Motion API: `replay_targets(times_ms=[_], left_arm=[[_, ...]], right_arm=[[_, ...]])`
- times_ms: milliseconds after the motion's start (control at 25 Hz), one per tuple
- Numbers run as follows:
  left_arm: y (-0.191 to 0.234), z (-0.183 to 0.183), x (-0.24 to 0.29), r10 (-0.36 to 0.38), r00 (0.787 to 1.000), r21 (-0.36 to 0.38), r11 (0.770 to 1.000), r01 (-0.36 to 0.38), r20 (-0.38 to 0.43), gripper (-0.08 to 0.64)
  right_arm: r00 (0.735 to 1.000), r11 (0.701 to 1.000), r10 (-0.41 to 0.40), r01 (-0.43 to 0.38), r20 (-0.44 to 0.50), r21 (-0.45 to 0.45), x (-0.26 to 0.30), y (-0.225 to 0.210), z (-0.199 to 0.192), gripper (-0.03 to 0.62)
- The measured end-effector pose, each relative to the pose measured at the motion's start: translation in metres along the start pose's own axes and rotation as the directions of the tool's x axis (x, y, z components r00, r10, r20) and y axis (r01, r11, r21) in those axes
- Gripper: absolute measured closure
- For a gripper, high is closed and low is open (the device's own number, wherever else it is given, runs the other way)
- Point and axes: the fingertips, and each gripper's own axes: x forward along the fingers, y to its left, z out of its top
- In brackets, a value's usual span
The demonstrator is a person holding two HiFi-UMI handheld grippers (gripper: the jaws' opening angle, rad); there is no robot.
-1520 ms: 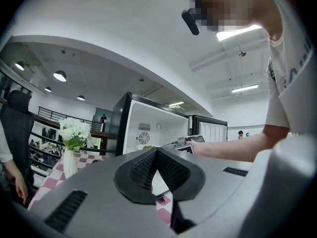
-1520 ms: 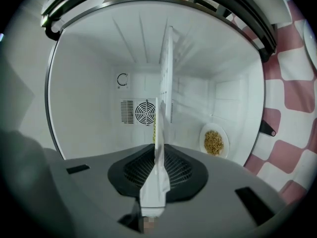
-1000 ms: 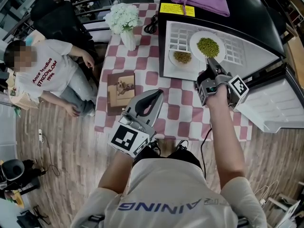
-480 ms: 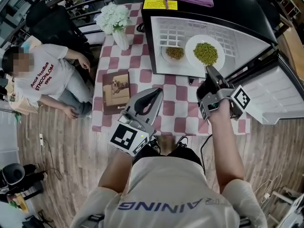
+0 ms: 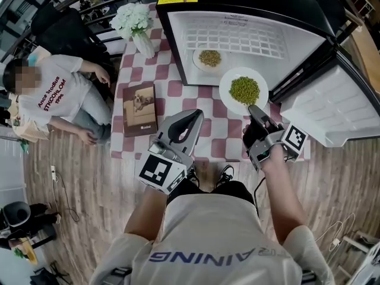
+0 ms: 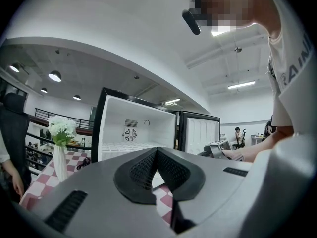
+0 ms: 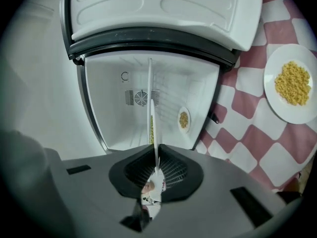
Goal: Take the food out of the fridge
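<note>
Wood-plank floor (image 5: 71, 183) spreads on your left, where a person (image 5: 53, 97) sits beside the bench (image 5: 172, 94) with its red-and-white checked cloth. A vase of white flowers (image 5: 135, 25) and a book (image 5: 138, 108) are on it. Your left tool (image 5: 195, 114) is closed on nothing. The fridge (image 5: 178, 46) stands open with a small plate of food (image 5: 197, 61) inside. Your right tool (image 5: 254, 108) pinches the rim of the plate of green peas (image 5: 225, 97) at the fridge's mouth, above the cloth.
</note>
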Motion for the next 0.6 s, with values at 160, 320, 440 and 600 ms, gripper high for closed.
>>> replay_targets(times_ms=[160,320,440,600], left_arm=[[-0.009,-0.008,-0.006,0.030,0.999,-0.005,1.000,-0.030,-0.017,0.555],[-0.013,-0.021,-0.012,0.066,0.997,-0.008,0.998,-0.066,-0.044,0.556],[-0.016,-0.029,-0.019,0.089,0.994,-0.012,0.996,-0.090,-0.064,0.557],[-0.015,-0.038,-0.026,0.111,0.990,-0.020,0.993,-0.113,-0.088,0.555]], right_arm=[[0.996,0.999,-0.049,0.047,-0.070,-0.024,-0.013,-0.041,-0.008,0.557],[0.986,0.996,-0.094,0.093,-0.138,-0.012,-0.016,-0.089,-0.022,0.557],[0.974,0.990,-0.139,0.137,-0.180,-0.021,-0.017,-0.120,-0.032,0.557],[0.956,0.979,-0.204,0.203,-0.211,-0.027,-0.015,-0.160,-0.043,0.557]])
